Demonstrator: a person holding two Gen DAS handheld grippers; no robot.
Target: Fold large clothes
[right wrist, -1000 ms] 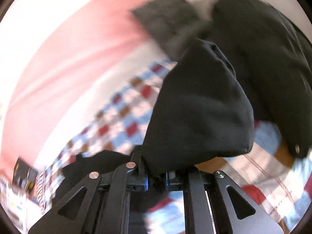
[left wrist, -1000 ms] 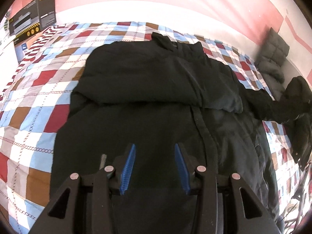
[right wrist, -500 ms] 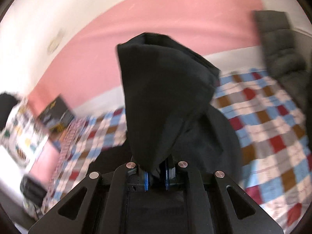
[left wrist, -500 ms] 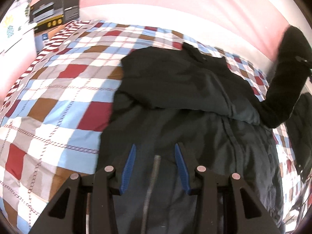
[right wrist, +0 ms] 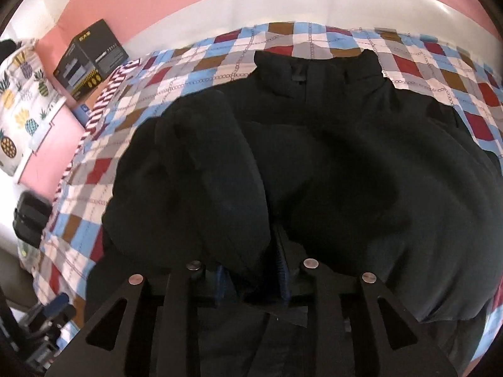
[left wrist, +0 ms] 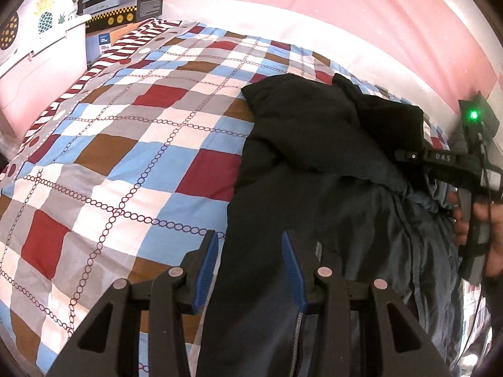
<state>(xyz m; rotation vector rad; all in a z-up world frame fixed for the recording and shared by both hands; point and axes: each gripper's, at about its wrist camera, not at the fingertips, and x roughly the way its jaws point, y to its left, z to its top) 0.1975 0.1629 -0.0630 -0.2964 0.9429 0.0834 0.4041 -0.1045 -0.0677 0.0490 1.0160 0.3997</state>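
Two grippers work over a black jacket (left wrist: 314, 163) spread on a bed with a checked cover (left wrist: 125, 144). The left gripper (left wrist: 250, 270) has its blue-padded fingers (left wrist: 290, 270) set wide apart, holding nothing; it hovers above the jacket's lower left edge, one finger over the checked cover and the other over the dark fabric beside the zip (left wrist: 317, 248). The right gripper (right wrist: 251, 278) has its fingers partly apart with a fold of the jacket's sleeve (right wrist: 201, 182) bunched between them; the cloth hides most of the pads, so I cannot tell whether they press on it or merely lie around it. The left wrist view shows what the right one does not: the right gripper from outside (left wrist: 468, 169), with a green light on its body and the person's hand (left wrist: 481, 220) around its handle, reaching in over the jacket's right side, and the open stretch of bed to the left. The right wrist view alone shows the jacket's collar (right wrist: 314, 66) lying flat toward the far edge of the bed, and the sleeve draped across the chest. Both views show a black box (right wrist: 91, 56) at the bed's far left corner, beside a pineapple-print cloth (right wrist: 19, 94).
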